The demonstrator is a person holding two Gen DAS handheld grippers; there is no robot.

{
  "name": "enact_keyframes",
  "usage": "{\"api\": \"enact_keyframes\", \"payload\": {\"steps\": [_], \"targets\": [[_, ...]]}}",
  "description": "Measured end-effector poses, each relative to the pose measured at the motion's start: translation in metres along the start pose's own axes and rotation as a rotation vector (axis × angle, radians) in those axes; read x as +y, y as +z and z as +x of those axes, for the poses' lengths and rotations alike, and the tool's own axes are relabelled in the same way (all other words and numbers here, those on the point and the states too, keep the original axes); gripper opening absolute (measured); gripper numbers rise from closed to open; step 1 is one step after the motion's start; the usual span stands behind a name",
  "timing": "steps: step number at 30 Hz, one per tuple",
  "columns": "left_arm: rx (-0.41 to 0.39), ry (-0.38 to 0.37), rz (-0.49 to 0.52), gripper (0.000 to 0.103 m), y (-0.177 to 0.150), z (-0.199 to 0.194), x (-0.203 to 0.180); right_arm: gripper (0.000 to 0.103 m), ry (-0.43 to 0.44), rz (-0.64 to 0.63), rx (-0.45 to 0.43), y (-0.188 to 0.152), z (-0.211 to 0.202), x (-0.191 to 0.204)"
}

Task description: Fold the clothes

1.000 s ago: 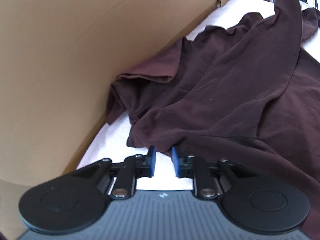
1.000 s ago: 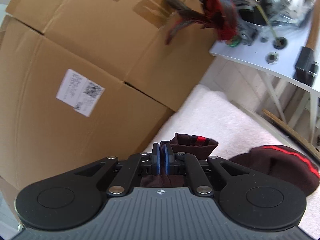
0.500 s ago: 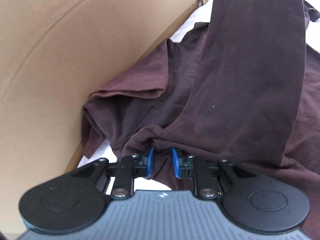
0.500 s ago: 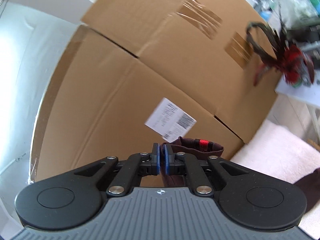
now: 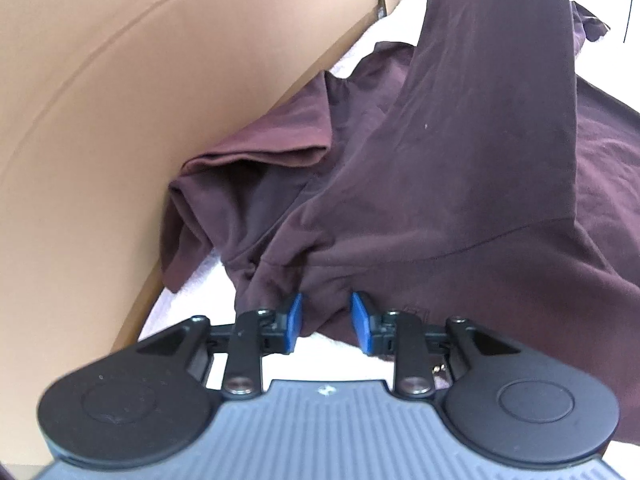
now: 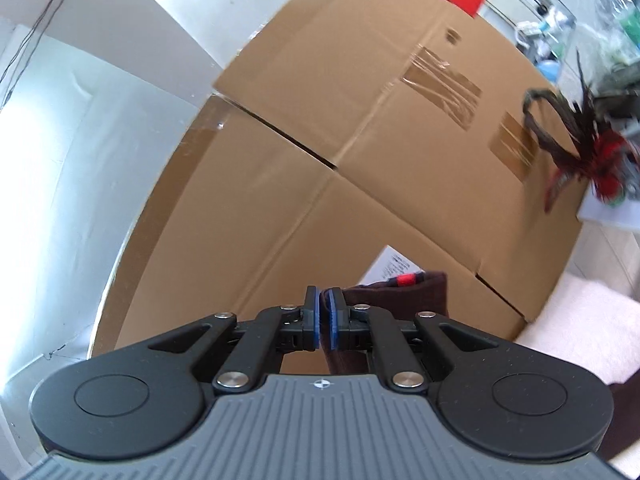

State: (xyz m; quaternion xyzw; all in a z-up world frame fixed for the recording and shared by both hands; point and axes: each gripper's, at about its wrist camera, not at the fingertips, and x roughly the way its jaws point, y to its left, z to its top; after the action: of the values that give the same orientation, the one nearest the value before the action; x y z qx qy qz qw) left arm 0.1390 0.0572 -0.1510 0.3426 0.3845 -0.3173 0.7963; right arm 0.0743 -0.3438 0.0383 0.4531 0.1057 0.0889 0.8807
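The right gripper [image 6: 325,316], clamped on a cuff [image 6: 404,292], has lifted a sleeve off the towel [image 5: 192,292]. The left gripper [image 5: 325,320] has just widened around the shirt [image 5: 460,184] hem near the towel's box-side edge, not pinching yet.

cardboard boxes [image 6: 360,168] (stacked, taped) | shipping label [image 6: 390,266] | white towel [image 6: 592,328]
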Motion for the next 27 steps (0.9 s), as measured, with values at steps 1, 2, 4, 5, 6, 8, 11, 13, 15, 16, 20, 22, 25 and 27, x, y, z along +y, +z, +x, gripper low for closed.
{"api": "enact_keyframes", "payload": {"steps": [1, 2, 4, 5, 6, 8, 11, 13, 15, 16, 20, 22, 25, 27], "targets": [[-0.001, -0.001, 0.006, 0.03, 0.001, -0.001, -0.001, 0.006, -0.027, -0.029, 0.015, -0.001, 0.004, 0.002], [-0.006, -0.012, -0.004, 0.031, 0.003, -0.003, 0.001, 0.006, -0.052, -0.051, 0.033, -0.004, 0.007, 0.002], [-0.016, -0.034, -0.024, 0.033, 0.006, -0.008, 0.006, 0.006, -0.07, -0.058, 0.063, -0.009, 0.012, -0.003], [-0.021, -0.048, -0.029, 0.034, 0.008, -0.011, 0.007, 0.006, -0.08, -0.058, 0.071, -0.011, 0.013, -0.005], [-0.025, -0.059, -0.029, 0.036, 0.01, -0.014, 0.008, 0.006, -0.09, -0.06, 0.076, -0.012, 0.014, -0.008], [-0.03, -0.07, -0.02, 0.036, 0.018, -0.013, 0.005, 0.006, -0.099, -0.054, 0.084, -0.012, 0.016, -0.012], [-0.001, -0.061, 0.025, 0.044, 0.024, 0.0, -0.004, 0.006, -0.086, -0.053, 0.101, -0.011, 0.017, -0.013], [0.009, -0.06, 0.039, 0.044, 0.027, 0.007, -0.006, 0.006, -0.057, -0.076, 0.127, -0.013, 0.019, -0.006], [0.008, -0.079, 0.005, 0.044, 0.033, 0.009, 0.0, 0.006, -0.021, -0.103, 0.158, -0.016, 0.02, 0.002], [0.013, -0.093, -0.02, 0.043, 0.035, 0.011, 0.004, 0.006, 0.003, -0.116, 0.176, -0.019, 0.021, 0.007], [0.019, -0.079, 0.02, 0.041, 0.033, 0.007, 0.007, 0.006, 0.096, -0.149, 0.273, -0.042, 0.022, 0.025], [0.028, -0.073, 0.028, 0.041, 0.03, 0.007, 0.009, 0.006, 0.138, -0.163, 0.324, -0.057, 0.024, 0.035], [0.027, -0.076, 0.006, 0.041, 0.031, 0.006, 0.011, 0.006, 0.189, -0.168, 0.392, -0.079, 0.025, 0.047], [0.021, -0.067, 0.014, 0.041, 0.03, 0.007, 0.008, 0.006, 0.211, -0.159, 0.433, -0.093, 0.026, 0.053]]}}
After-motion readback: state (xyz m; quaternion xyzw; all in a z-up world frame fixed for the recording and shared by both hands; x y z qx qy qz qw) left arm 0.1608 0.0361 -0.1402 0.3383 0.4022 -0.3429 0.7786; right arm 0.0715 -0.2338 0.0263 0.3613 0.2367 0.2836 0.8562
